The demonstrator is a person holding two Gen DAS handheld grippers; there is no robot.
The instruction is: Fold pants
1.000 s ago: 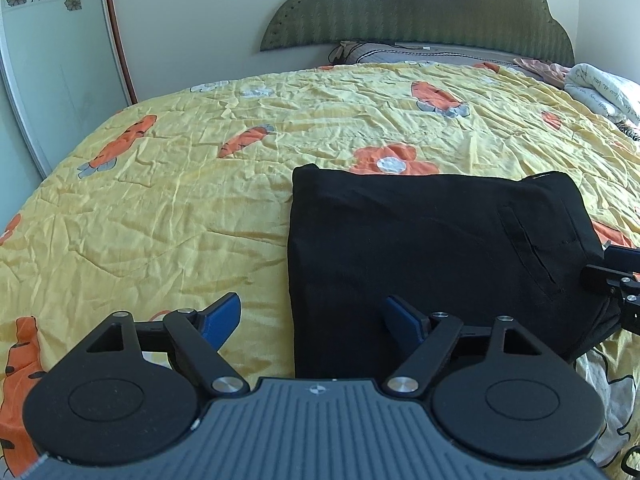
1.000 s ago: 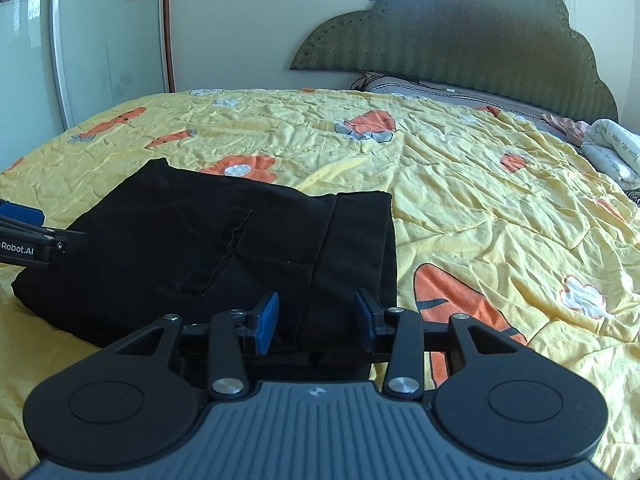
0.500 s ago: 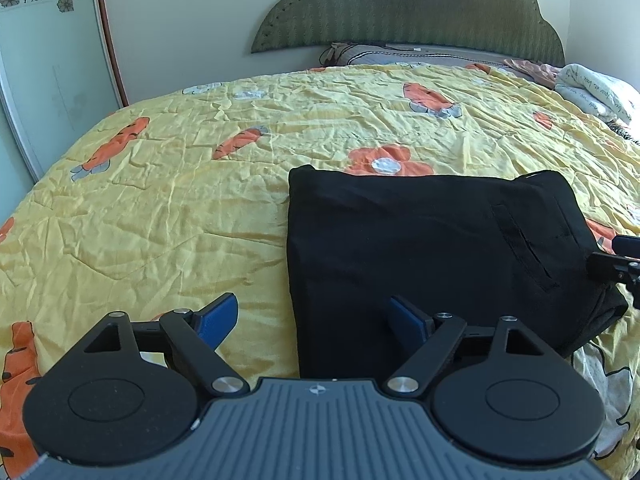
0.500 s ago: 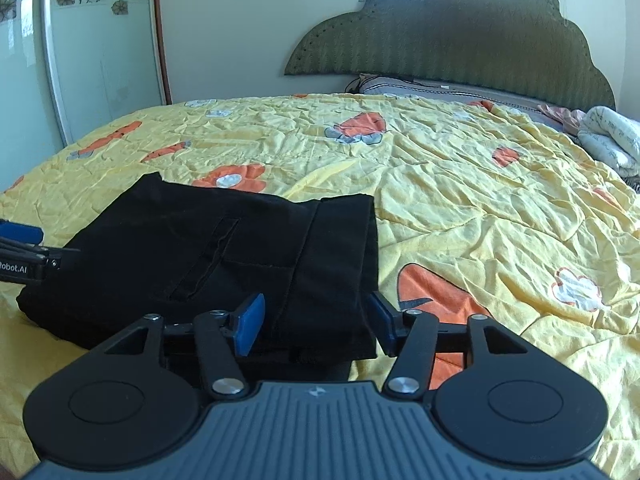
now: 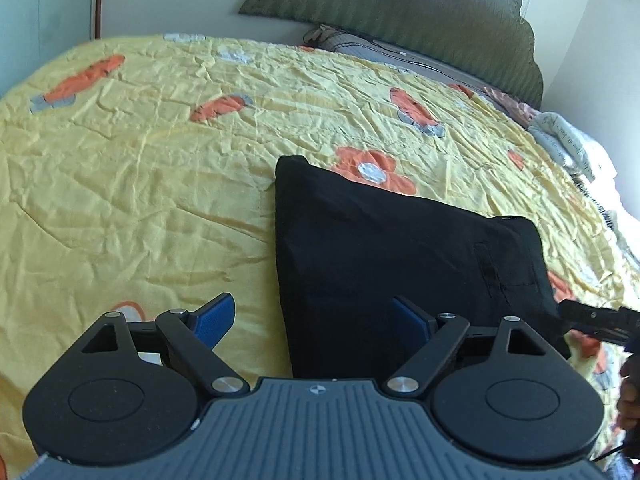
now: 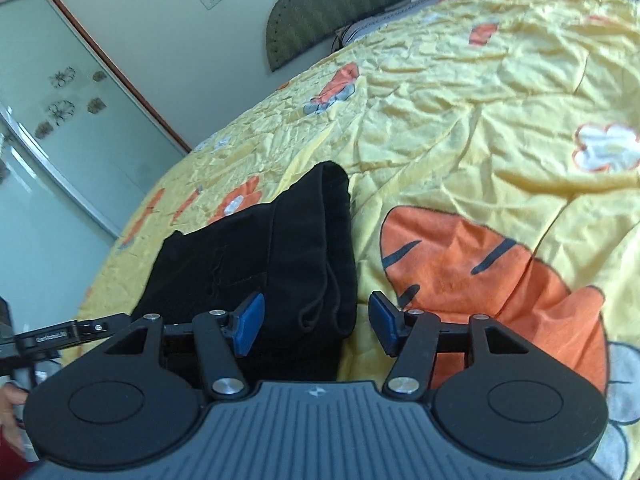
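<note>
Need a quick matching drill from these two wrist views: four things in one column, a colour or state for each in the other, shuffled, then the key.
Things:
1. pants
2. bedspread
3. headboard
4. left gripper

Colour or state:
A. open, holding nothing
B. green, padded, against the wall
C. black, folded into a flat stack
D. yellow with orange carrots and flowers

Pairs: 1-C, 2-D, 3-B, 4-A

The right gripper is open too, with the near edge of the pants between its fingers.
</note>
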